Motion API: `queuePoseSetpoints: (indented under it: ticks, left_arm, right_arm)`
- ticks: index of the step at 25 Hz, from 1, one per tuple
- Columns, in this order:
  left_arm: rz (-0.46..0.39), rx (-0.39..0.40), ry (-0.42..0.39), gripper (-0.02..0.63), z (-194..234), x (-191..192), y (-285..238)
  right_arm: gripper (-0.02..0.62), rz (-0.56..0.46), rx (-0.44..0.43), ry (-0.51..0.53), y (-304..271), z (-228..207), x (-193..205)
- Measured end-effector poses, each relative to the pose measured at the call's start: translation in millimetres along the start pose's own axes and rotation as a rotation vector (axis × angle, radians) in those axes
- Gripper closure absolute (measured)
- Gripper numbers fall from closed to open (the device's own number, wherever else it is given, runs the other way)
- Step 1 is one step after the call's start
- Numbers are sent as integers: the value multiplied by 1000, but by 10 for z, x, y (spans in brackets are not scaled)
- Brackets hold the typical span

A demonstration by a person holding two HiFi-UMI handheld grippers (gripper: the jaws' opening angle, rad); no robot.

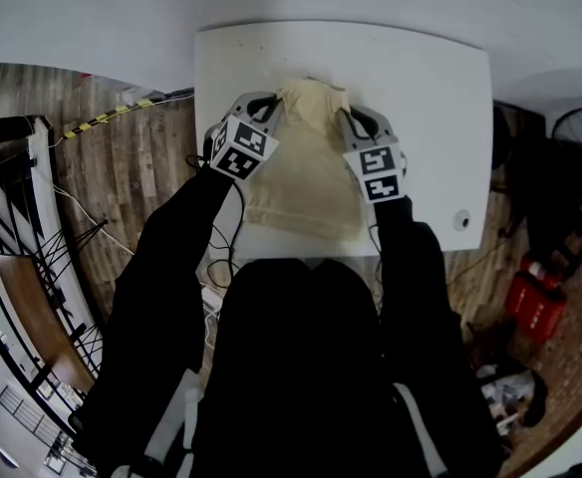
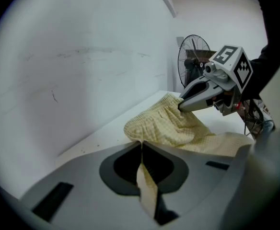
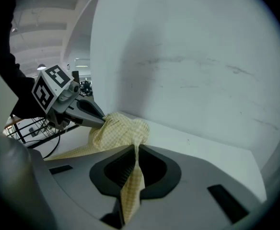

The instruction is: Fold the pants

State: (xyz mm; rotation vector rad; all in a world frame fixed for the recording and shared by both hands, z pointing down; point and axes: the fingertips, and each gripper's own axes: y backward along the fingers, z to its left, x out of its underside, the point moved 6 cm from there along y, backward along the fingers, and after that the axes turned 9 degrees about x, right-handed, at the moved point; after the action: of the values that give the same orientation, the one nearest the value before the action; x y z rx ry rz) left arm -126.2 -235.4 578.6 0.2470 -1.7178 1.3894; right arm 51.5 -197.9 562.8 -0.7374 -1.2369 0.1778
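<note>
Pale yellow checked pants (image 1: 306,182) lie on the white table (image 1: 431,98), their far end raised off the surface. My left gripper (image 1: 274,105) is shut on the far left corner of the cloth, and my right gripper (image 1: 348,116) is shut on the far right corner. In the left gripper view the fabric (image 2: 178,128) runs into the closed jaws of the left gripper (image 2: 141,145), with the right gripper (image 2: 180,107) pinching the cloth beyond. The right gripper view shows cloth (image 3: 118,131) clamped in the right gripper (image 3: 134,150), and the left gripper (image 3: 103,120) holds the other corner.
The table's far side meets a white wall (image 3: 202,71). A small round fitting (image 1: 460,220) sits near the table's right front. A fan (image 2: 192,56) stands beyond the table, a red box (image 1: 535,302) lies on the wooden floor at the right, and cables (image 1: 82,217) trail at the left.
</note>
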Motion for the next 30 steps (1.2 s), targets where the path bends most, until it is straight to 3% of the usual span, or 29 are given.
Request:
queuePoseSetpoints:
  ticks: [8,15,30]
  left_arm:
    - [-46,-24,-113,595,-386,58,393]
    - [-61,-26,-171,595,-655,145,615]
    - [-111,-65,-382,595,-1346,485,975]
  right_arm:
    - [571,-141,-37,108,572,244,-8]
    - [571,-183,-85,200,910,431,15]
    - [571,-216,-197,583,1560,927,331]
